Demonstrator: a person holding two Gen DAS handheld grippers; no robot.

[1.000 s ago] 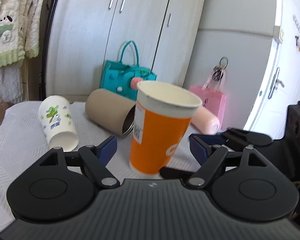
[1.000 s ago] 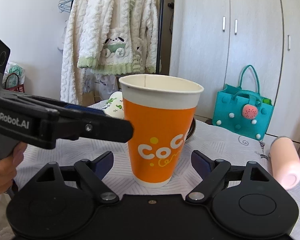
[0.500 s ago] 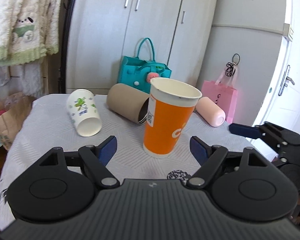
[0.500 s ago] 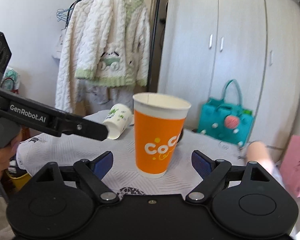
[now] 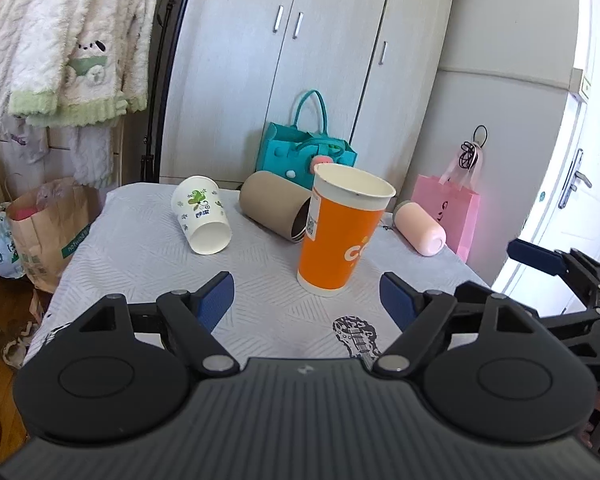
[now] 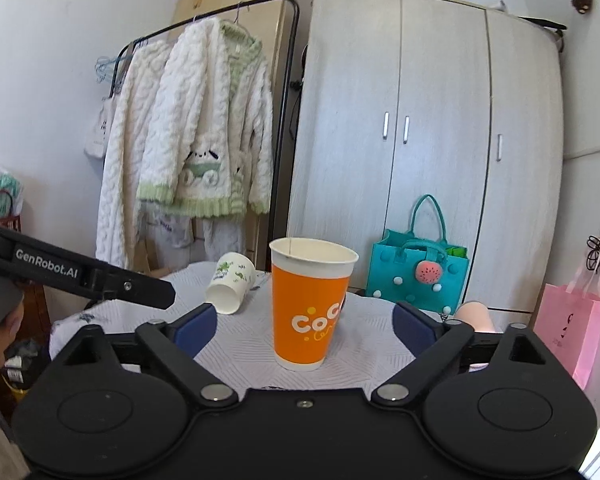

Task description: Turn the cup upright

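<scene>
An orange paper cup (image 5: 340,236) stands upright, mouth up, on the grey-white tablecloth (image 5: 140,256); it also shows in the right wrist view (image 6: 306,304). My left gripper (image 5: 307,300) is open and empty, drawn back a little from the cup. My right gripper (image 6: 305,326) is open and empty, also short of the cup. The right gripper appears at the right edge of the left wrist view (image 5: 540,258). The left gripper's finger reaches in from the left in the right wrist view (image 6: 100,280).
A white cup with green print (image 5: 202,214) lies on its side, as do a brown cup (image 5: 272,206) and a pink cup (image 5: 420,228). A teal bag (image 5: 304,156) and a pink bag (image 5: 448,212) stand behind the table. A brown paper bag (image 5: 48,232) stands left of it.
Both grippers have drawn back from the orange cup, which now looks smaller and farther. The cup has stayed upright on the cloth.
</scene>
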